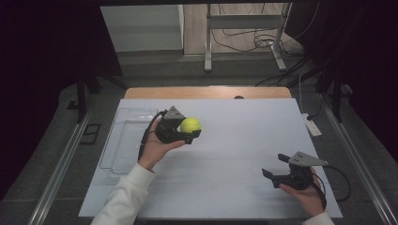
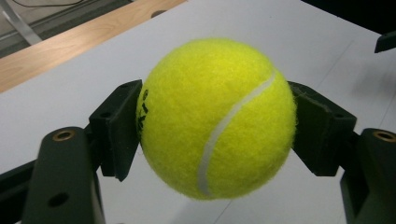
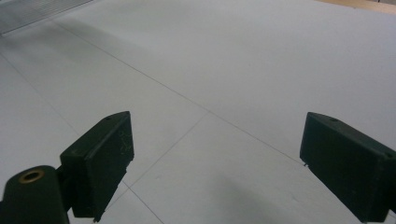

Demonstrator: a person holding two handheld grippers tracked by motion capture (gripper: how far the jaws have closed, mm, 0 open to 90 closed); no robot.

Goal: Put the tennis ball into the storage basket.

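A yellow tennis ball [image 1: 190, 124] [image 2: 217, 119] hangs above the white table sheet [image 1: 225, 154], clamped between the two black jaws of my left gripper [image 1: 192, 129] [image 2: 215, 126]. That gripper is shut on the ball and sits left of the table's middle, held up by a hand with a white sleeve. Over at the front right, my right gripper [image 1: 276, 165] [image 3: 215, 163] stands open just above the sheet, with only bare white surface between its fingers.
A clear plastic tray [image 1: 126, 140] lies at the left edge of the sheet, beside the left hand. A wooden table edge [image 1: 206, 92] runs along the far side. A white power strip [image 1: 311, 124] lies off the right edge.
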